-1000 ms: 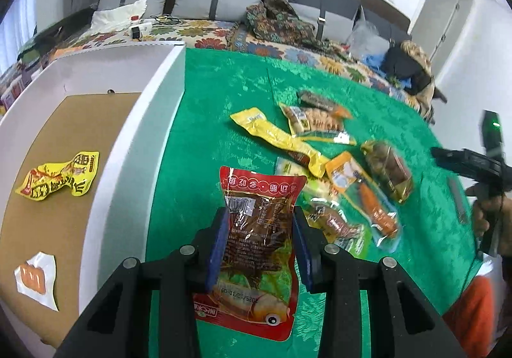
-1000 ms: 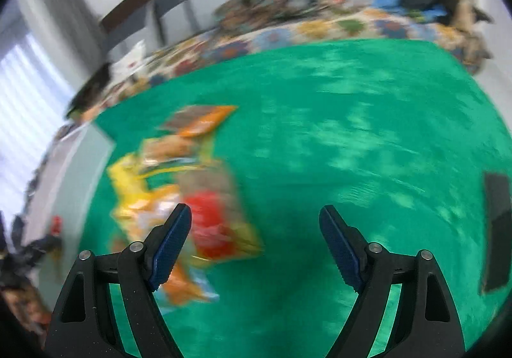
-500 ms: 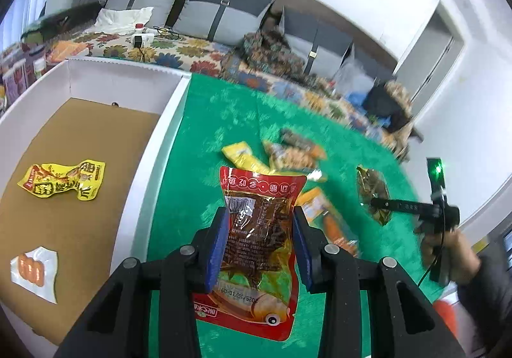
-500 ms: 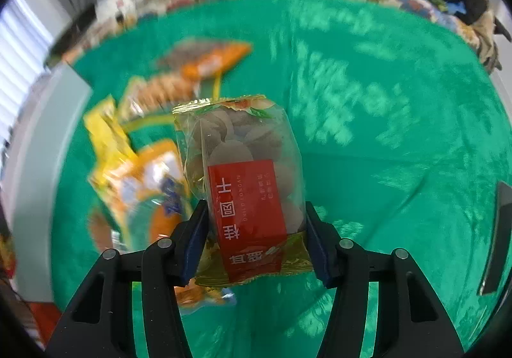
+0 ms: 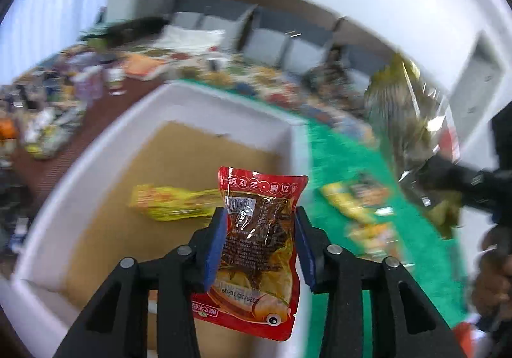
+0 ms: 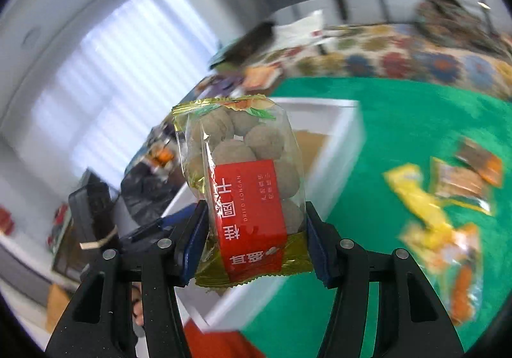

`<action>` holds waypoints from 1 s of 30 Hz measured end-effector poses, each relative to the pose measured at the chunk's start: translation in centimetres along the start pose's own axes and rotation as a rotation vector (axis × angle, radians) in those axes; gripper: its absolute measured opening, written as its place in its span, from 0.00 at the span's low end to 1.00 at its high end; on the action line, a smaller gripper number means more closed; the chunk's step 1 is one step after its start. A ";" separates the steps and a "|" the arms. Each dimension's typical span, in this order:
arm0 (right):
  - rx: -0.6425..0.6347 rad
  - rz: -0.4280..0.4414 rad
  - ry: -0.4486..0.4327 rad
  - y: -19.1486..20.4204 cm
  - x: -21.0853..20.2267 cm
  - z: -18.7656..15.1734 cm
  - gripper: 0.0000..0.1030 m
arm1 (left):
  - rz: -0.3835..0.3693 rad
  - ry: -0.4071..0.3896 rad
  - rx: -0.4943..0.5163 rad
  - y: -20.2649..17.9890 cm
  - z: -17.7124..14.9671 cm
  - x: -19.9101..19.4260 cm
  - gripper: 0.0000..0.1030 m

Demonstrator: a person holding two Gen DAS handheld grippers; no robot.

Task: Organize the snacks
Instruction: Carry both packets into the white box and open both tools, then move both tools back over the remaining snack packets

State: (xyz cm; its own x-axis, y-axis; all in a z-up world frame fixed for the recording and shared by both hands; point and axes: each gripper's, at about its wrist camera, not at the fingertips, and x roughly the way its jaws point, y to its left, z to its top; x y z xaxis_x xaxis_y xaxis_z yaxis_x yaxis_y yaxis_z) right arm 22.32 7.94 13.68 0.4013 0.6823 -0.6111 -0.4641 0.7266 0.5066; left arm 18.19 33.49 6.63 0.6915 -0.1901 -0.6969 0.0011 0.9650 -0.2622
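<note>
- Red fish snack pack (image 5: 259, 249) sits squeezed between the left fingers (image 5: 217, 249), above the white box (image 5: 96, 146).
- Right fingers (image 6: 192, 246) squeeze the longan bag (image 6: 246, 185); box ahead.
- One yellow pack (image 5: 172, 202) lies inside; several snacks (image 6: 441, 198) wait on the green worktop (image 6: 400, 121).

I count two grippers, left gripper (image 5: 260, 246) and right gripper (image 6: 252, 241), each clamped on one packet: one red fish packet (image 5: 256, 249), one dried longan bag (image 6: 246, 191). Ahead of my left gripper: one white box (image 5: 96, 146) containing one yellow packet (image 5: 172, 202). Right of my right gripper: about five loose packets (image 6: 448, 198), blurred.
</note>
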 end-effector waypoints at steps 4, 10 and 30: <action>0.013 -0.014 0.054 3.0 6.3 -0.4 0.74 | 0.181 0.089 -0.079 5.0 -1.6 2.3 0.91; -0.011 -0.064 0.016 3.7 6.0 -1.5 0.75 | 0.209 0.100 -0.171 7.8 -4.5 2.8 0.94; 0.183 -0.973 -0.076 -29.1 -14.1 -20.2 0.75 | -0.145 0.174 0.253 -21.5 -11.8 7.2 1.00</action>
State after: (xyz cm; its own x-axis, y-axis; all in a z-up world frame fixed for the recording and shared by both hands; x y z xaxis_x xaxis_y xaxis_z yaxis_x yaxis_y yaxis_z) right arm 14.17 -24.43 -4.72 0.5950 -0.2195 -0.7731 0.2210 0.9696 -0.1052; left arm 14.63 9.24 -0.68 0.5376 -0.3360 -0.7734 0.2846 0.9357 -0.2087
